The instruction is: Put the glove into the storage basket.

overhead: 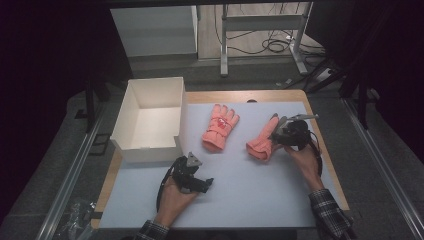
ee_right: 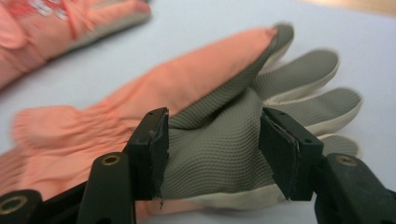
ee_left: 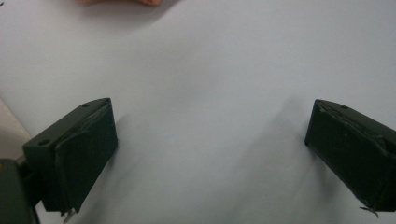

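Two salmon-pink gloves lie on the pale blue mat (overhead: 250, 195). One glove (overhead: 220, 127) rests back-up at the middle. The other glove (overhead: 259, 143) lies right of it, its grey palm (ee_right: 219, 154) turned up. My right gripper (overhead: 274, 134) is over this glove, open, with its jaws standing on either side of the palm (ee_right: 212, 135). The first glove (ee_right: 56, 23) shows blurred at the upper left of the right gripper view. My left gripper (overhead: 206, 183) rests open low on the bare mat (ee_left: 210, 126), nothing between its jaws. A sliver of glove (ee_left: 140, 1) shows at that view's top edge.
An open white cardboard box (overhead: 131, 102) stands at the table's left, its front flap down, just beyond my left gripper. The wooden table edge (overhead: 327, 155) borders the mat on the right. Metal stand legs and cables (overhead: 272, 45) lie on the floor behind.
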The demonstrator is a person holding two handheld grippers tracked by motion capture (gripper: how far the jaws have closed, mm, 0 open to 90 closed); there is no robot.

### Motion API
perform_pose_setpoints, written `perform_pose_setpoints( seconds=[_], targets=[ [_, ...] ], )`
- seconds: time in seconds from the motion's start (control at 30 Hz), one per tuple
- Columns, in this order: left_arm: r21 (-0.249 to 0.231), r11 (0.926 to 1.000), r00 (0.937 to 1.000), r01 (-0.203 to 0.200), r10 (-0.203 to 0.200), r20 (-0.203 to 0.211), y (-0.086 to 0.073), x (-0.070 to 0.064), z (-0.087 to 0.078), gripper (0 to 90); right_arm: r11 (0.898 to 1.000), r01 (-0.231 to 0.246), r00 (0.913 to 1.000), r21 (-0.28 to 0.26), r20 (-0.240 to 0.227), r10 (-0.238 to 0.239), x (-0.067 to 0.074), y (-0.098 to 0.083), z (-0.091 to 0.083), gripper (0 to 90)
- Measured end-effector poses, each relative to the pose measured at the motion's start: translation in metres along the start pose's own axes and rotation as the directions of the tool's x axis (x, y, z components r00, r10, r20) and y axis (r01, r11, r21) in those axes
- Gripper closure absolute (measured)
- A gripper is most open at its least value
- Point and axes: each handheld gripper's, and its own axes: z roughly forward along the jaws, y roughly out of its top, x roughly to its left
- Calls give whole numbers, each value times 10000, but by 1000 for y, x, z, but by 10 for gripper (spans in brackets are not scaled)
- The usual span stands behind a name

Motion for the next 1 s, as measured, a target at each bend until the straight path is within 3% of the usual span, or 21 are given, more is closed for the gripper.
perform_pose_setpoints(
  seconds=[0.13, 0.17, 0.23, 0.27, 0.3, 0.37, 0.87, 1.0],
  targets=[
    [1, 10000, 10000, 0, 0, -2, 0, 0, 0, 24, 9988, -154, 9999, 465, -37, 156, 0, -1, 10, 454],
    [0, 10000, 10000, 5, -5, 1, 0, 0, 0, 24, 9979, -87, 10000, 641, 41, 85, 1, 0, 11, 490],
    [5, 10000, 10000, 2, -2, 0, 0, 0, 0, 24, 9960, 87, 9990, 887, 429, -126, 5, 0, 15, 661],
    [5, 10000, 10000, 2, -2, 0, 0, 0, 0, 24, 9960, 87, 9990, 887, 429, -126, 5, 0, 15, 661],
    [6, 10000, 10000, 3, -3, 1, 0, 0, 0, 24, 9956, -142, 9991, 930, 406, 104, 6, 0, 15, 739],
    [5, 10000, 10000, 4, -4, 1, 0, 0, 0, 24, 9956, -100, 9991, 931, 423, 60, 6, 0, 15, 803],
    [4, 10000, 10000, -1, 1, -3, 0, 0, 0, 24, 9987, -272, 9985, 426, -468, 292, 0, 3, -4, 842],
    [-22, 10000, 10000, 35, -36, -2, 0, 0, 0, 24, 9995, -291, 9941, 135, -1045, 304, 4, 6, -17, 844]
  ],
)
